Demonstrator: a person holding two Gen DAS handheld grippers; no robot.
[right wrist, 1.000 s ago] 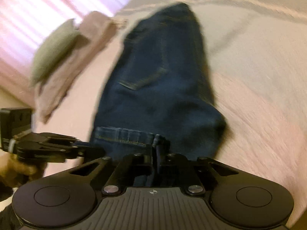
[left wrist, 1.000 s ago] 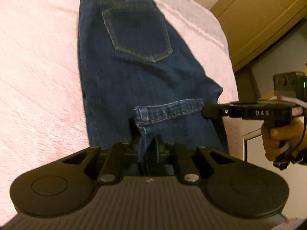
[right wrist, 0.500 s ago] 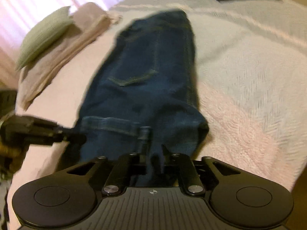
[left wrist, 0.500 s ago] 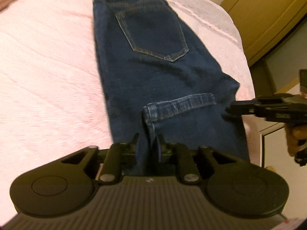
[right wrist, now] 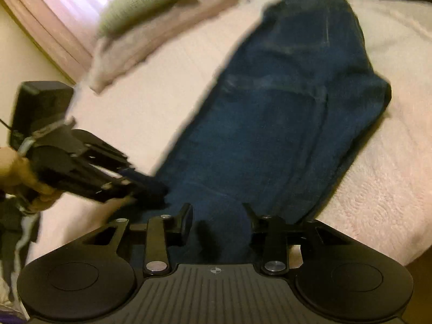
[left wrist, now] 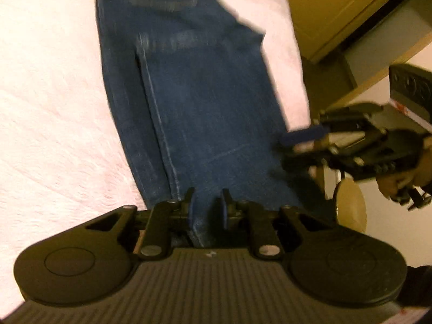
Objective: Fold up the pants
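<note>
- Jeans (left wrist: 199,102), dark blue denim, are seen laid lengthwise on a pale pink bed (left wrist: 54,108), with one leg end doubled back over the seat.
- The left gripper (left wrist: 206,208) is held with its jaws parted, empty, over the near edge of the denim.
- The right gripper (right wrist: 217,216) is spread wider, with nothing clamped, also at the near edge.
- A green pillow (right wrist: 140,5) is seen resting on a beige pillow (right wrist: 151,43), well apart from the jeans.
</note>
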